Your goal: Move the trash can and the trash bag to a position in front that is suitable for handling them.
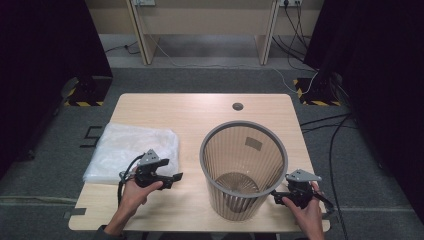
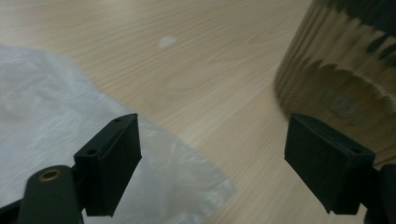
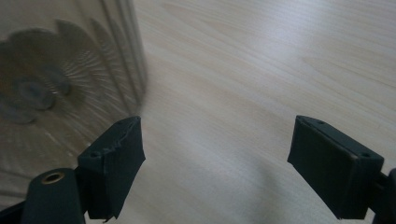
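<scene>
A ribbed, see-through waste bin (image 1: 243,167) stands upright on the wooden table (image 1: 200,112), right of centre. A folded clear plastic bag (image 1: 131,150) lies flat at the table's left. My left gripper (image 1: 175,179) hovers by the bag's near right corner, pointing towards the bin, its jaws open with nothing between them. In the left gripper view the bag (image 2: 56,135) lies under the left jaw and the bin wall (image 2: 345,70) rises at the right. My right gripper (image 1: 274,196) sits at the bin's lower right, jaws open and empty, with the bin wall (image 3: 60,79) beside its left jaw.
A round cable hole (image 1: 237,106) sits near the table's far edge. Beyond the table are desk legs and loose cables on a grey floor. Bare tabletop lies between bag and bin and behind the bin.
</scene>
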{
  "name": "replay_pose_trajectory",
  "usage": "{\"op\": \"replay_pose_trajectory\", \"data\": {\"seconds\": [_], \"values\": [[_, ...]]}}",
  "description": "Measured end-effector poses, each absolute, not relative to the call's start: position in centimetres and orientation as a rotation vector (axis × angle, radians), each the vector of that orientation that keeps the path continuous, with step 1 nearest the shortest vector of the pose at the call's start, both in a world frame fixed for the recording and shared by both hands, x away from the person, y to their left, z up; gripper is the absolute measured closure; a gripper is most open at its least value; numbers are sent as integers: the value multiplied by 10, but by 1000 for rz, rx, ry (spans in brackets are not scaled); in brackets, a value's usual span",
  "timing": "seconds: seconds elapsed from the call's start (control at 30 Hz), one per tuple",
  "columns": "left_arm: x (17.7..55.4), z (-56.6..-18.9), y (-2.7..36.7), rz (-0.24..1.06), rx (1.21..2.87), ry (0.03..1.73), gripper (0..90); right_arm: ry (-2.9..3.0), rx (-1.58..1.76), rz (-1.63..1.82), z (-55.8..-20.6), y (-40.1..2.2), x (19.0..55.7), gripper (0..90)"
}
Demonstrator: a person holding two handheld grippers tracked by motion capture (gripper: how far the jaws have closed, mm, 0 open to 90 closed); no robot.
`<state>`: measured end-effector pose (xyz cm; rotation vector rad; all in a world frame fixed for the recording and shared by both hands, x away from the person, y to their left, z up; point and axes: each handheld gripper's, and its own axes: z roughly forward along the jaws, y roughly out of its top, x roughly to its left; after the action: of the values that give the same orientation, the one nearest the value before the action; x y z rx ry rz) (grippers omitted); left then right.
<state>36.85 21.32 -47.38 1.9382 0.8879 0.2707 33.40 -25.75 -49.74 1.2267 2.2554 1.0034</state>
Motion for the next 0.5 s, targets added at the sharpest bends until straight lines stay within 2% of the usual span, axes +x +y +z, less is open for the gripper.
{"op": "replay_pose_trajectory", "data": {"seconds": [0.23, 0.3, 0.5], "values": [[355, -480, 185, 208, 1952, 837, 177, 2252, 1227, 1036, -491, -249, 319, 187], [351, -481, 178, 201, 1964, 818, 177, 2261, 1205, 1023, -489, -246, 316, 240], [345, -484, 163, 160, 1941, 822, 177, 2260, 1204, 993, -486, -242, 307, 244]]}}
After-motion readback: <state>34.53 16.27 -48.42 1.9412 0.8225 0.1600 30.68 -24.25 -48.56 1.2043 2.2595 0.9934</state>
